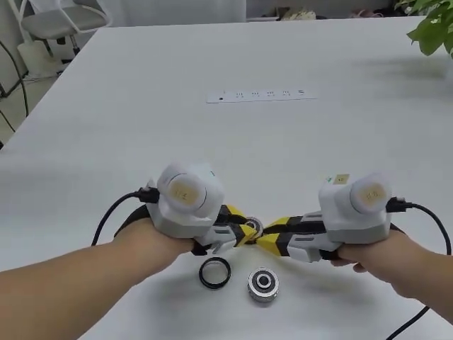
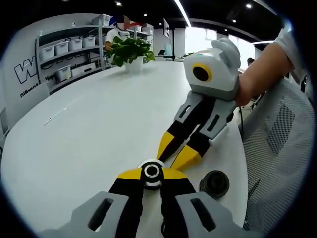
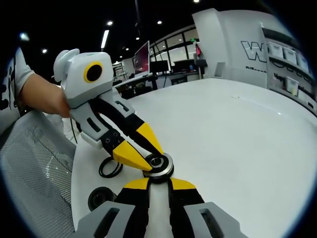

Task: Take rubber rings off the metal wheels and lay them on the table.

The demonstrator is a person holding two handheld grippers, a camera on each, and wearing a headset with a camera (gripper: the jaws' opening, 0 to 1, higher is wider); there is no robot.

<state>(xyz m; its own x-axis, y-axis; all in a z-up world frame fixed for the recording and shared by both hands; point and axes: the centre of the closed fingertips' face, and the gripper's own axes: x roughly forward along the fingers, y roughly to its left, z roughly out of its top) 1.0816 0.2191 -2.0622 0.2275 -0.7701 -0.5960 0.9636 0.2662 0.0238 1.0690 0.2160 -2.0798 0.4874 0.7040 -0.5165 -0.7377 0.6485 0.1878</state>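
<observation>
My left tongs (image 2: 151,174) are clamped on a wheel (image 2: 151,170); right tongs (image 3: 158,184) nearly closed at its rim, grip unclear. A ring (image 1: 214,272) lies loose near that wheel.

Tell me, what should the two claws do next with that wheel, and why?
Probably close the right gripper on the rim of the wheel that the left gripper holds, to peel off its rubber; one ring already lies on the table.

White power strip (image 1: 260,95), flat near the table's (image 1: 141,106) far edge, centre. Potted green plant (image 1: 433,28) at far right corner; white chair (image 1: 60,21) beyond far left corner. Grey mesh chair back (image 2: 277,144) at near edge; wall shelving (image 2: 69,52) with bins beyond the table.
</observation>
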